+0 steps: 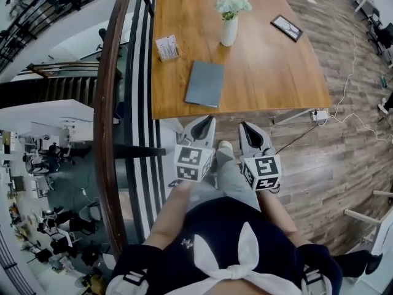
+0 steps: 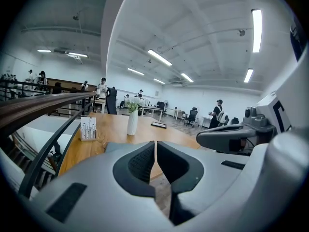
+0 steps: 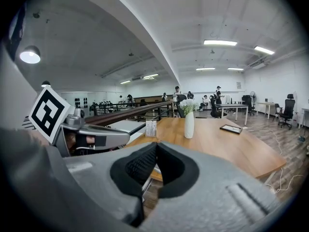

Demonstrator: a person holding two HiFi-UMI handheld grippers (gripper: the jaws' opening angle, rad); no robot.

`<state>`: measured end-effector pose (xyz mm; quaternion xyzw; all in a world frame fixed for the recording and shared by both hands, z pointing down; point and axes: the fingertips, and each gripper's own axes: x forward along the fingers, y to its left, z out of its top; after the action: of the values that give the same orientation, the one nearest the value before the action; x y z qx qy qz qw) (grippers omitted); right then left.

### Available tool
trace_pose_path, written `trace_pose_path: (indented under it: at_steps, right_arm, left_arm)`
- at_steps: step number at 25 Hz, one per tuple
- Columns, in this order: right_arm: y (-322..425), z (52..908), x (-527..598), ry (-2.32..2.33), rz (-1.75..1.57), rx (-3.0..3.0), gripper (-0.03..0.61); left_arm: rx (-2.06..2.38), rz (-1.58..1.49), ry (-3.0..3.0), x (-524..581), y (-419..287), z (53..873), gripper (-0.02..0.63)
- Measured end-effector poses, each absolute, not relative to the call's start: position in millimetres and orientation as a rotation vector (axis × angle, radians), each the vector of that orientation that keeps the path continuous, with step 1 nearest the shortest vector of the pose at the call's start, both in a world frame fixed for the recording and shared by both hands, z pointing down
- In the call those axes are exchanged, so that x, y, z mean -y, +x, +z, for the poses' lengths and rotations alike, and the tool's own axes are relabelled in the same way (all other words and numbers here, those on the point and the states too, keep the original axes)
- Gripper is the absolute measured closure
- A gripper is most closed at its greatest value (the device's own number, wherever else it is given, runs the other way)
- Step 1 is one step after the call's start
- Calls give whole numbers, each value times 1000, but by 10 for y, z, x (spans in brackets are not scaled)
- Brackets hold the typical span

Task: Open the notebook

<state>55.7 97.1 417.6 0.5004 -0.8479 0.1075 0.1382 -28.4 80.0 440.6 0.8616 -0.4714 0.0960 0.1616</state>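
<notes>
Head view: my left gripper, ribbed black pads pressed together on nothing, hangs short of the wooden table. Just ahead of it lies the flat grey notebook, closed; the left gripper view hides most of it behind the jaws. My right gripper, alongside, is likewise closed and empty.

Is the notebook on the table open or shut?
Shut. The notebook lies flat on the table with only its plain grey cover showing, no pages.
</notes>
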Motion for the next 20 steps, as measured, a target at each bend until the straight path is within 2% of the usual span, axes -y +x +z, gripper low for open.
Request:
trace_pose_path:
  at_steps: [10,13,20]
  right_arm:
    - [639,4334,-190,1352,320,2470,580]
    - [733,4384,56,1340,328,2470,580]
    - [709,4420,417,1292,352,2482,580]
  left_arm:
    - [1386,333,2435,22,-164,4506,579]
    - [1416,346,2420,303,-130,4538,509]
    - [1445,454,2389,629,-94,4595,411]
